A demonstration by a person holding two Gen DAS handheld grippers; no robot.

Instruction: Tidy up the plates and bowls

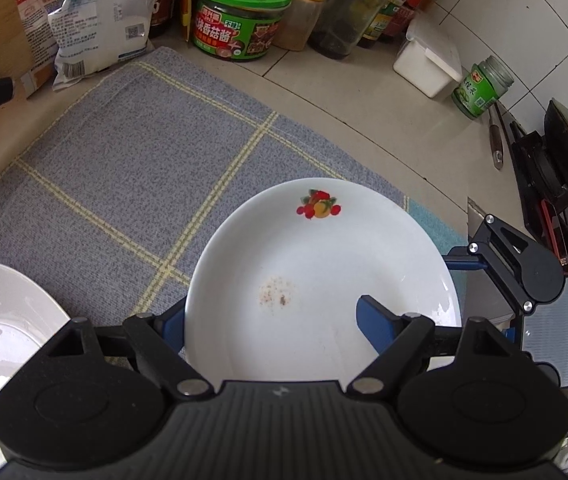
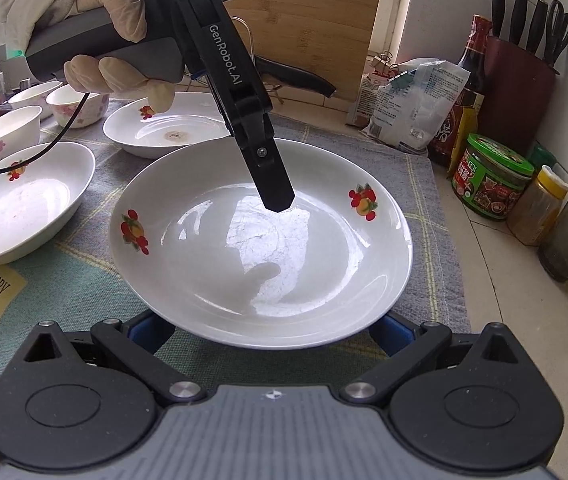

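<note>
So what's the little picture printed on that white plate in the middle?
A small red-and-orange fruit cluster with green leaves on the plate rim, clearest in the right wrist view.

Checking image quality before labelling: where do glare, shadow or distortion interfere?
Right wrist view: window glare whitens the centre of the plate, and the left tool shadows it. Left wrist view: even light, but fisheye bends the cloth stripes.

Left wrist view looked steeply down, close over a plate [image 1: 319, 280], toward the tiled wall. Right wrist view sat low and close before the same plate [image 2: 262, 244], facing the left tongs [image 2: 272, 184]. Both shared the checked cloth [image 1: 132, 168].
</note>
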